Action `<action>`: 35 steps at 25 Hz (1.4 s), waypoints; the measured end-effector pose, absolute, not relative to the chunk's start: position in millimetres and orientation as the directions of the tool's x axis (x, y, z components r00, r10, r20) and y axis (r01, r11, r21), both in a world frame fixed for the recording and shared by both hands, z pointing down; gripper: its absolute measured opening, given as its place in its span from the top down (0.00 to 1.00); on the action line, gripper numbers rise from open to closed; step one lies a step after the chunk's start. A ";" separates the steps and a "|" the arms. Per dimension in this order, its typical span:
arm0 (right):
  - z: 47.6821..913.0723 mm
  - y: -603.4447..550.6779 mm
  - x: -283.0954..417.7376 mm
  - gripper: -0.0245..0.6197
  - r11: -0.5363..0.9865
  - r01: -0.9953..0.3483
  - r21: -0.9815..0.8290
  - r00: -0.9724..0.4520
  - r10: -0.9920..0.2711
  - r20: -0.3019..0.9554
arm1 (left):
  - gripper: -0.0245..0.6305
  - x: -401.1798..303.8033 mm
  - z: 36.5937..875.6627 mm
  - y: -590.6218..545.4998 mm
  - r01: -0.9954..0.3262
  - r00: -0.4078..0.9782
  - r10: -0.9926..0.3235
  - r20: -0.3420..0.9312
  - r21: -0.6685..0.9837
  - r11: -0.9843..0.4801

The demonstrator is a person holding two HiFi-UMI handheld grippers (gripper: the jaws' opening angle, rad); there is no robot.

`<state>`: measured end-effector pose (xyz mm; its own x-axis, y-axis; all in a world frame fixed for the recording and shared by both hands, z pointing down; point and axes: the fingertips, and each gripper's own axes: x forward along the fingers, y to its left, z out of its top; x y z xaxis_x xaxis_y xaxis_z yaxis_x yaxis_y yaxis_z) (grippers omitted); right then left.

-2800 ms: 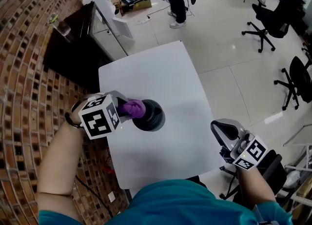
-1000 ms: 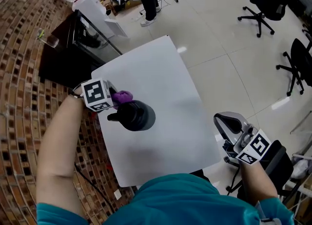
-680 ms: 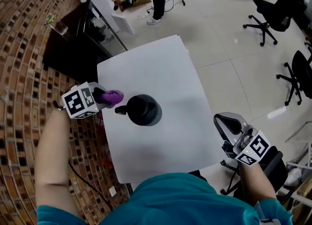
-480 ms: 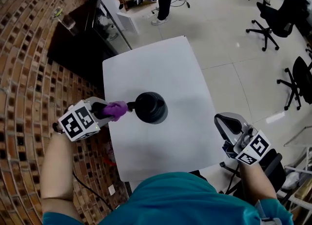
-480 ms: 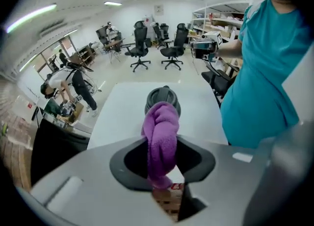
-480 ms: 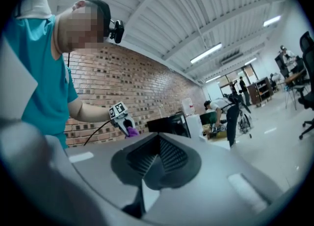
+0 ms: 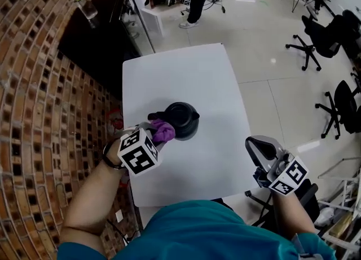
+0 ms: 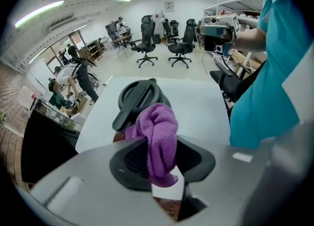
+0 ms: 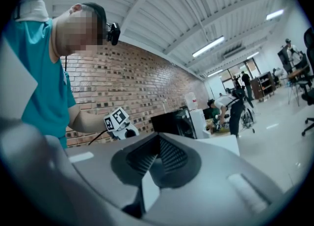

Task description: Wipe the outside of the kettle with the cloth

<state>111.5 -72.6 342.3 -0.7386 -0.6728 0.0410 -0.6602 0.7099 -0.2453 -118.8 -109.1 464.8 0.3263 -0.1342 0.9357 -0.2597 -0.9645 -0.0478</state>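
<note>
One cloth [image 8: 158, 137] in left gripper [image 8: 162, 160]

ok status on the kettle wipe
Left gripper shut on purple cloth, pressed to near side of kettle. Right gripper shut, empty, off right edge of table. Nothing in the way.

Kettle [image 8: 139, 100] body mostly hidden behind purple cloth [image 8: 158, 132], cloth's middle buried between left tongs [image 8: 161, 157]

The kettle [image 7: 181, 119] stands near the middle of the table [image 7: 186, 73]. The cloth [image 7: 163, 131], pinched in the left tongs [image 7: 158, 136], touches the kettle's near-left side. The right tongs [image 7: 256, 147] hang by the table's right edge, well apart from the kettle. A wall [image 7: 39, 84] runs along the table's left.
</note>
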 end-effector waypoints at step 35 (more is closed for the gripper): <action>297.2 85.8 105.7 0.96 0.796 -0.596 -0.106 -0.796 -0.603 -0.052 | 0.78 -128.5 396.2 144.8 -0.531 0.483 -0.290 0.826 0.013 -0.847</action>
<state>105.7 85.8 297.2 -0.7961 -0.6030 -0.0517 -0.5960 0.7960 -0.1060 -128.5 144.8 396.2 0.4835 -0.2897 0.8260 -0.5308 -0.8474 0.0135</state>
